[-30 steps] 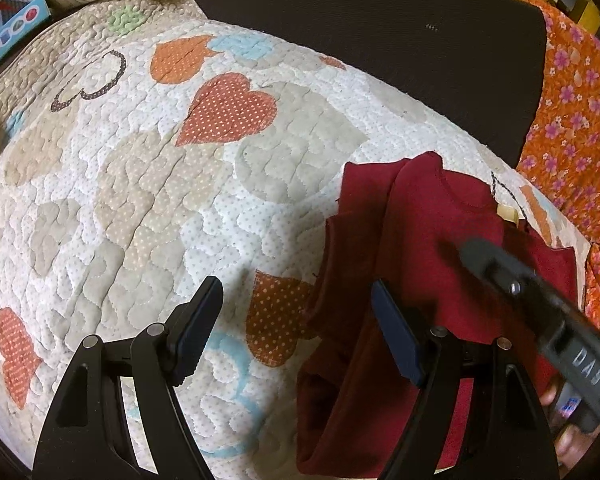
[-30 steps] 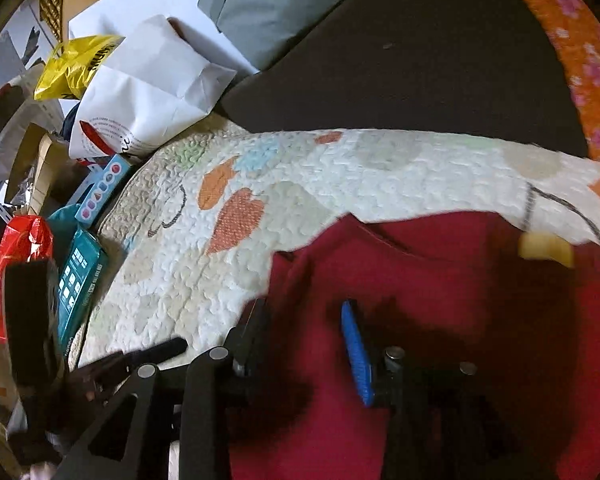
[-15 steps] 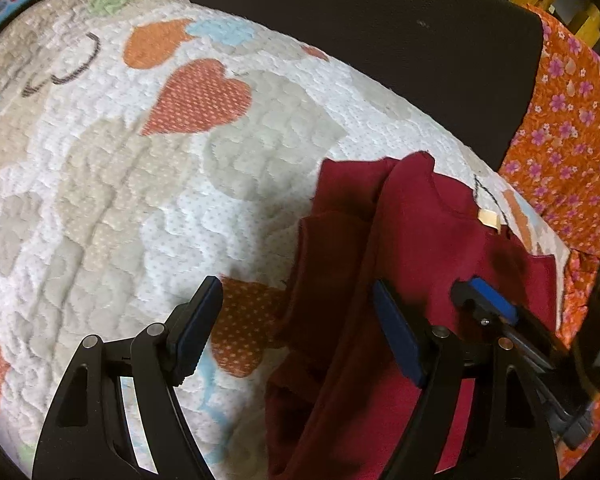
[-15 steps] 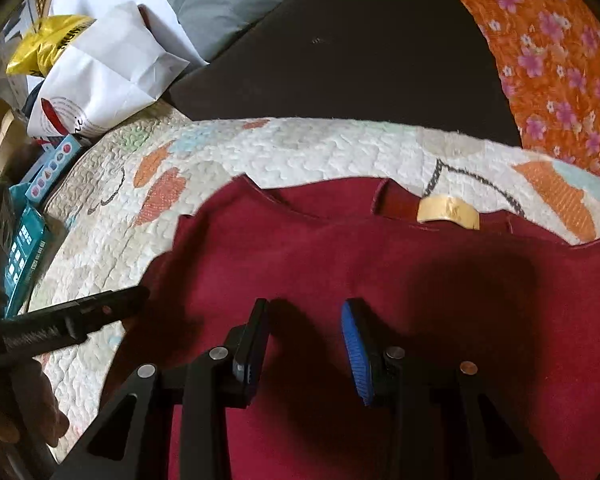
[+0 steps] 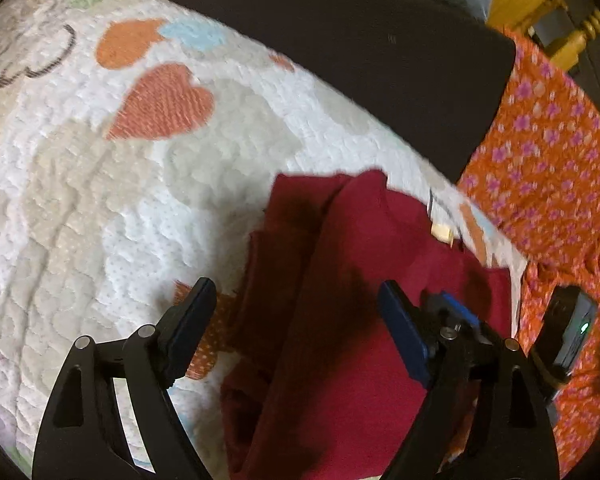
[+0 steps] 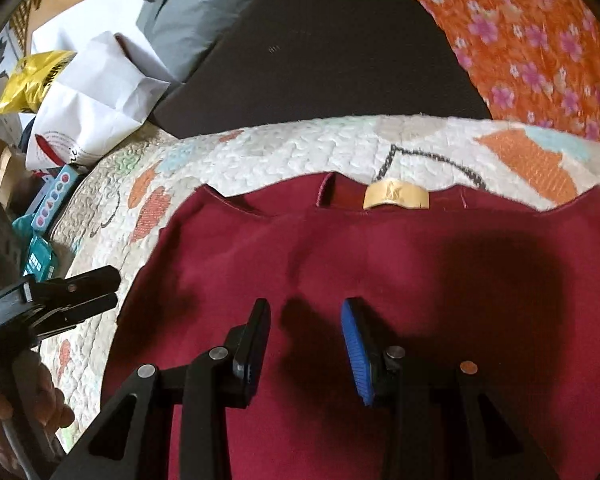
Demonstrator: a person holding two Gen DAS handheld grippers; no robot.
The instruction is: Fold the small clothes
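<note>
A dark red garment (image 5: 340, 320) lies partly folded on a quilt with heart patches (image 5: 120, 200). It fills the lower right wrist view (image 6: 380, 260), with a tan neck label (image 6: 396, 196) at its far edge. My left gripper (image 5: 296, 312) is open and empty, low over the garment's left folded edge. My right gripper (image 6: 306, 320) is open and empty just above the garment's middle. The right gripper also shows in the left wrist view (image 5: 456, 312). The left gripper shows at the left of the right wrist view (image 6: 80, 288).
An orange flowered cloth (image 5: 552, 184) lies right of the quilt (image 6: 300, 148). A dark cushion (image 5: 360, 60) lies behind it. White and yellow bags (image 6: 88, 100) and boxes (image 6: 48, 200) crowd the far left.
The left gripper has moved right toward the garment. The right gripper has moved forward over the garment, so the neck label came into view. Both stayed open.
</note>
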